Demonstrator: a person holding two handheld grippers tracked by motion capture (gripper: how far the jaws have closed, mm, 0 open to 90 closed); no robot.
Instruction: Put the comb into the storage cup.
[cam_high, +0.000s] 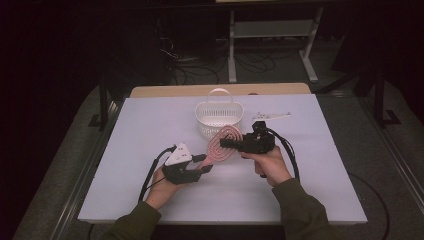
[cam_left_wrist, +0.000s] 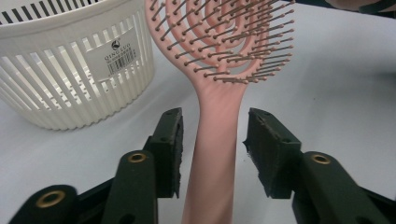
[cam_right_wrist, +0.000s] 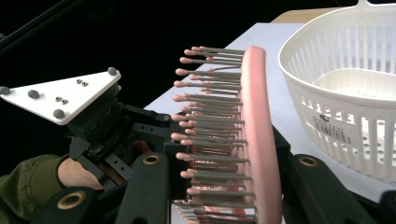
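Note:
A pink hairbrush (cam_high: 223, 144) is held just above the white table, in front of a white slotted basket (cam_high: 219, 117). My right gripper (cam_high: 228, 144) is shut on the brush head (cam_right_wrist: 259, 140), one jaw against the bristles and the other behind its back. My left gripper (cam_high: 202, 166) is open, with its jaws on either side of the brush handle (cam_left_wrist: 215, 149) and a gap on each side. The basket (cam_left_wrist: 70, 70) stands empty, close behind the brush. In the right gripper view the left gripper's white three-cornered plate (cam_right_wrist: 60, 95) sits beyond the bristles.
The basket's carry handle (cam_high: 218, 92) stands upright at its far side. A wooden board (cam_high: 165, 91) lies along the table's back edge. Beyond it, cables and a white frame (cam_high: 270, 30) are on the dark floor. Bare white tabletop (cam_high: 150, 120) stretches left and right of the hands.

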